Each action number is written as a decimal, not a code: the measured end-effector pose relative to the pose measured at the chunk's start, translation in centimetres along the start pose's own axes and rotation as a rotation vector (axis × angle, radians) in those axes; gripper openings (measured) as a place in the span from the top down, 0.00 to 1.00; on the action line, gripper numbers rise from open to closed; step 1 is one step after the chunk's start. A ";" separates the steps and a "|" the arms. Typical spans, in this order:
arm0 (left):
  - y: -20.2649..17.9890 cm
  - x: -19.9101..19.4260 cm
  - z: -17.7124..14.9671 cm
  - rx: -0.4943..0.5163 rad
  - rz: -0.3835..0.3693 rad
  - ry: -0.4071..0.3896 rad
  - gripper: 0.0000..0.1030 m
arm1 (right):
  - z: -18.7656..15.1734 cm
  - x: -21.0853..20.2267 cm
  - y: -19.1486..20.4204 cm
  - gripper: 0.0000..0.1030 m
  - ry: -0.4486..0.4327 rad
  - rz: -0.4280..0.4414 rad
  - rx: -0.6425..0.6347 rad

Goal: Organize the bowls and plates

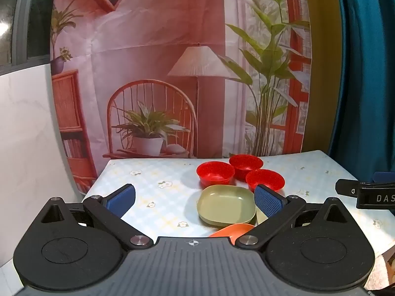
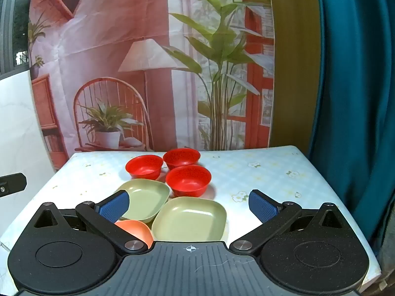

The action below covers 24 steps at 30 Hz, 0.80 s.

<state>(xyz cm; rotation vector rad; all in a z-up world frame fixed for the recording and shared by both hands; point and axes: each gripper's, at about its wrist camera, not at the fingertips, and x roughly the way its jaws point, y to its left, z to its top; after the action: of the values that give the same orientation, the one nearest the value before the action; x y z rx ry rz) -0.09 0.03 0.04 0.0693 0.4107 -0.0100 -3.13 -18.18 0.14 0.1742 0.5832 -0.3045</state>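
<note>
Three red bowls sit clustered mid-table: left (image 2: 144, 166), back (image 2: 182, 157), front (image 2: 188, 180). Two green square plates lie in front of them: one at left (image 2: 145, 199), one nearer (image 2: 190, 218). An orange plate (image 2: 134, 229) lies nearest, partly hidden by my gripper. In the left wrist view I see the red bowls (image 1: 215, 172), one green plate (image 1: 226, 206) and the orange plate (image 1: 232, 229). My left gripper (image 1: 195, 198) is open and empty above the table. My right gripper (image 2: 188, 206) is open and empty above the nearer green plate.
The table (image 2: 259, 172) has a pale floral cloth. A printed backdrop (image 2: 148, 61) hangs behind it and a teal curtain (image 2: 358, 98) at right. The right gripper's body shows at the right edge of the left wrist view (image 1: 365, 194).
</note>
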 end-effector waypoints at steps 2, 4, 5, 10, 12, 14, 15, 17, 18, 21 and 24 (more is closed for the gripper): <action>0.0 -0.1 0.0 0.001 0.004 -0.008 0.00 | 0.0 0.0 0.0 0.00 0.000 0.001 -0.001; 0.1 -0.2 0.0 0.001 0.006 -0.015 0.00 | 0.0 0.1 0.1 0.00 0.001 0.001 -0.001; 0.1 -0.3 0.0 0.001 0.008 -0.017 0.00 | 0.0 0.1 0.0 0.00 0.001 0.002 0.002; 0.7 0.0 0.1 -0.006 -0.002 0.001 0.00 | 0.0 0.0 0.2 0.00 0.001 0.001 0.003; 0.9 -0.1 0.1 -0.006 -0.002 0.001 0.00 | 0.1 0.2 -0.1 0.00 0.002 0.001 0.004; 0.3 0.1 -0.1 -0.007 0.005 0.005 0.00 | 0.2 0.2 -0.2 0.00 0.003 0.002 0.004; 0.1 0.1 0.0 -0.006 0.007 0.009 0.00 | 0.1 0.2 -0.1 0.00 0.003 0.002 0.005; 0.1 0.1 0.0 -0.007 0.008 0.010 0.00 | 0.1 0.2 -0.1 0.00 0.003 0.001 0.005; 0.1 0.1 0.1 -0.008 0.008 0.011 0.00 | 0.1 0.2 -0.1 0.00 0.003 0.002 0.005; 0.1 0.1 0.1 -0.008 0.008 0.011 0.00 | 0.1 0.1 -0.1 0.00 0.005 0.000 0.005; 0.1 0.1 0.1 -0.008 0.008 0.011 0.00 | 0.1 0.1 -0.1 0.00 0.005 0.000 0.004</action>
<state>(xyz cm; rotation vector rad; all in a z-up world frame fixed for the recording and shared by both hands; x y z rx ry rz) 0.06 0.13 0.10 0.0627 0.4218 0.0002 -2.98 -18.35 0.17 0.1791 0.5877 -0.3058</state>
